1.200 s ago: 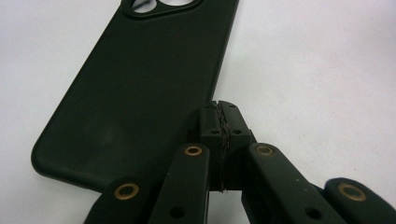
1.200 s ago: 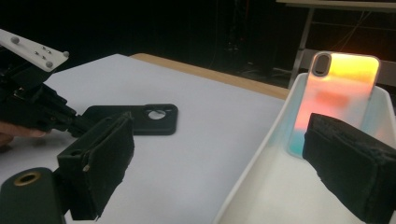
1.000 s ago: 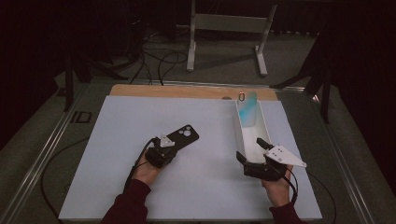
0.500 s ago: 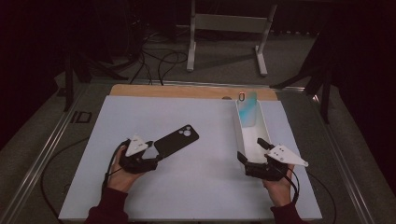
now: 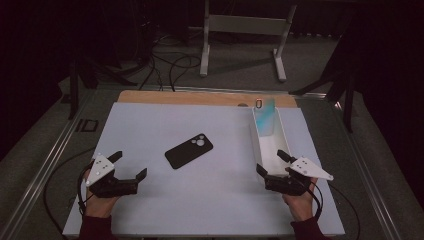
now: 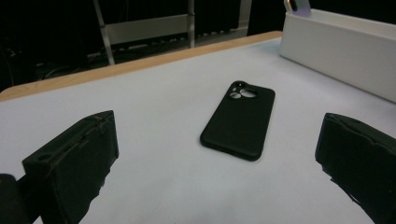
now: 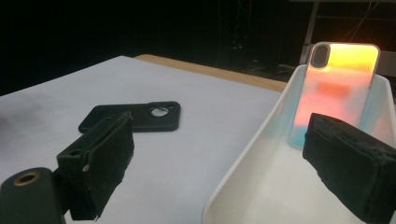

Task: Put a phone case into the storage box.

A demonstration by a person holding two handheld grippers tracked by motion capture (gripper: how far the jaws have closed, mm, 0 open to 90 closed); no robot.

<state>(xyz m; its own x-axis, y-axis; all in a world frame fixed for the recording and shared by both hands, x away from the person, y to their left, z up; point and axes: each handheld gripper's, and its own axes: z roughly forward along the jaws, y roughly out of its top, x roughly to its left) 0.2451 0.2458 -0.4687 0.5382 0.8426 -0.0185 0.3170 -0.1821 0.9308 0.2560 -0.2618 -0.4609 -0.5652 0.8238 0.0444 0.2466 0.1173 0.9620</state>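
I see flat black rubbery phone case [image 5: 189, 150] lying free on white table mat [image 5: 150, 125]. Looks light, bendy, thin. I'd pinch long edges. Left gripper [image 5: 131, 167] spread wide, just opened, holding nothing; right gripper [image 5: 270, 162] spread, holding nothing.

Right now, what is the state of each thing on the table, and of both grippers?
Black case: flat on the mat, camera cutout up, free.
Iridescent case: upright, leaning in the tray's far end.
Tray: upright on the mat.
Left gripper: open, holds nothing.
Right gripper: open, at the tray's near end.
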